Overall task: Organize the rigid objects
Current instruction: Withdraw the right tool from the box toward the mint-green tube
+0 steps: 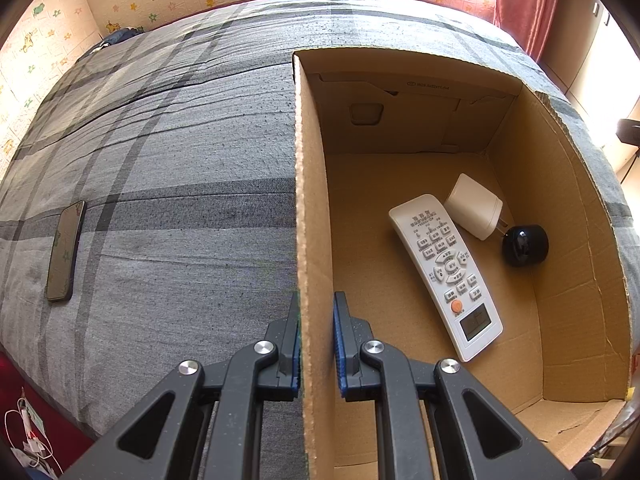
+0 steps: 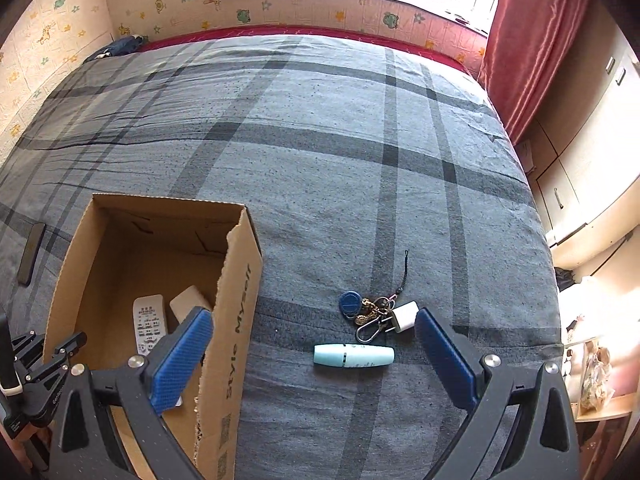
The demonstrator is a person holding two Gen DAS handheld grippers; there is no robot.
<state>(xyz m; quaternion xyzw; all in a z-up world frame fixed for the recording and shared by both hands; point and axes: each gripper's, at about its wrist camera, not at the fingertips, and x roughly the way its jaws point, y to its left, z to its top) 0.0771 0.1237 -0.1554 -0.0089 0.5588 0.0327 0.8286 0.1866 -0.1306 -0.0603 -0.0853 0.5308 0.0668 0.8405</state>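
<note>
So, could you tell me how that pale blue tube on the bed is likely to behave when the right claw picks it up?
The tube lies on its side and looks round and smooth, so it may roll if nudged. It probably stays stiff and light. The right claw is open wide around it; closing across its narrow width seems safest, since the glossy surface might slip.

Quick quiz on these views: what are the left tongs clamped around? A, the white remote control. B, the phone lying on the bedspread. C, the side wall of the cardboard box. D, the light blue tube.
C: in the left wrist view the left tongs straddle the cardboard box wall, one pad on each side, while the remote control lies loose inside.
</note>
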